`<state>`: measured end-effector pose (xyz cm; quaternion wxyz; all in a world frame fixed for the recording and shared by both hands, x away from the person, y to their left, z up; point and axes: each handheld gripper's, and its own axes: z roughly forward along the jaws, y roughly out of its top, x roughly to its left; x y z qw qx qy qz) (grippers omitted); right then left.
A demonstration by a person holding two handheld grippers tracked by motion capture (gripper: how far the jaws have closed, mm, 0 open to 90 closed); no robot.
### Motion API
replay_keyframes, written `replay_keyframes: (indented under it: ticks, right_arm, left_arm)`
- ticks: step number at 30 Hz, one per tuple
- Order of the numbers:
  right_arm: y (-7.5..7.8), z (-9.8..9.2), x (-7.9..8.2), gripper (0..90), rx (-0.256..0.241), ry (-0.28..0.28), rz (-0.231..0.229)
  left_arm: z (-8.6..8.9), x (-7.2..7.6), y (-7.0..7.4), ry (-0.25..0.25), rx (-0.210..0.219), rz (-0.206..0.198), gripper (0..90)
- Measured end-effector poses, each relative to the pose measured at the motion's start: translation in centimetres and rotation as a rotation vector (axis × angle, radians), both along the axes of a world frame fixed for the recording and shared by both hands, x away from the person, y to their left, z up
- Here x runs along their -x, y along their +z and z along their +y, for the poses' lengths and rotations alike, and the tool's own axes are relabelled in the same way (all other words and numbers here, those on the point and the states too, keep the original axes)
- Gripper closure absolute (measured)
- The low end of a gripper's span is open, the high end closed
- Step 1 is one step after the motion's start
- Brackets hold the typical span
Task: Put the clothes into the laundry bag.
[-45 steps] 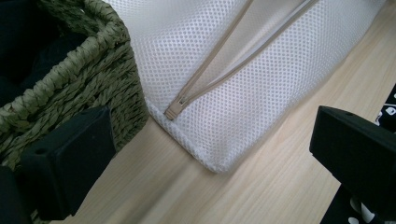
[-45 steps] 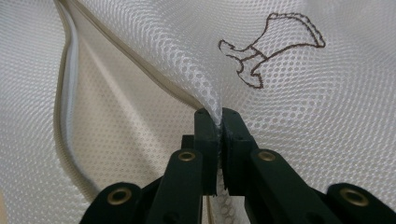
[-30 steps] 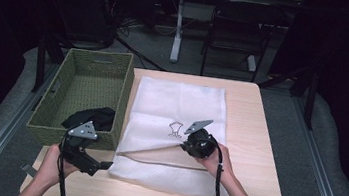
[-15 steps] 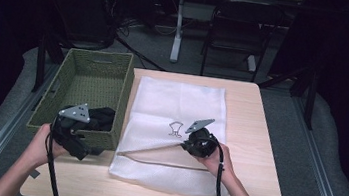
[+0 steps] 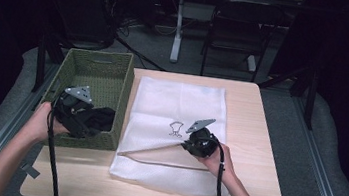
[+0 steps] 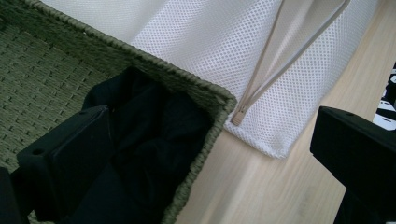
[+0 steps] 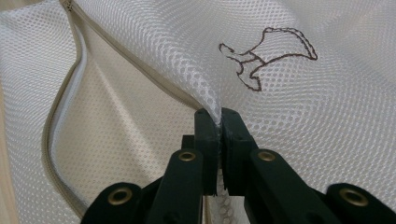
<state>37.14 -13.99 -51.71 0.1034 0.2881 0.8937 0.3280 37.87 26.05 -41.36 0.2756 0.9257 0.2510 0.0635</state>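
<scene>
A white mesh laundry bag (image 5: 177, 103) lies flat on the wooden table, its zip (image 6: 261, 70) undone along the near edge. My right gripper (image 5: 186, 144) is shut on the bag's top layer and holds it raised, so the mouth gapes. In the right gripper view the jaws (image 7: 219, 116) pinch the mesh just below a brown stitched emblem (image 7: 268, 53). A black garment (image 5: 102, 117) lies in the near right corner of a green woven basket (image 5: 99, 61). My left gripper (image 5: 84, 119) hangs open over that corner, one jaw against the garment (image 6: 154, 140), the other out over the table.
The basket stands at the table's left, close beside the bag. Bare wood (image 5: 77, 177) runs along the near edge in front of the basket and bag. A chair (image 5: 236, 30) and a desk leg stand on the floor beyond the table.
My left gripper has moved from the table's front left up and back over the basket's near right corner. The right gripper has kept still, holding the mesh.
</scene>
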Motion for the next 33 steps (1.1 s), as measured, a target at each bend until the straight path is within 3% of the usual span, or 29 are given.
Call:
replay_keyframes:
  ticks: [4,12,21,29,31,32,33]
  right_arm:
    - [0.0,0.0,0.0,87.0,0.003,0.003,-0.005]
    - [-0.1,0.0,0.0,87.0,0.007,0.004,-0.004]
    - [-0.3,0.2,0.1,87.0,0.024,0.003,-0.007]
    - [-0.2,0.2,0.1,87.0,0.030,0.010,-0.018]
    - [-0.2,0.1,0.1,87.0,0.033,0.009,-0.019]
    - [-0.2,0.1,0.1,87.0,0.030,0.001,-0.012]
    - [-0.2,0.1,0.1,87.0,0.031,0.002,-0.011]
  left_arm:
    - [0.4,-1.4,-0.2,0.015,-0.009,0.018,0.0]
    - [0.7,-3.7,-1.7,0.046,-0.074,0.057,0.0]
    - [1.2,-5.6,-3.3,0.095,-0.125,0.084,0.0]
    - [1.3,-6.8,-5.3,0.133,-0.205,0.105,0.0]
    - [1.4,-7.2,-5.8,0.131,-0.210,0.130,0.0]
    - [1.4,-7.3,-6.1,0.138,-0.224,0.124,0.0]
    - [1.4,-7.5,-6.3,0.132,-0.235,0.150,0.0]
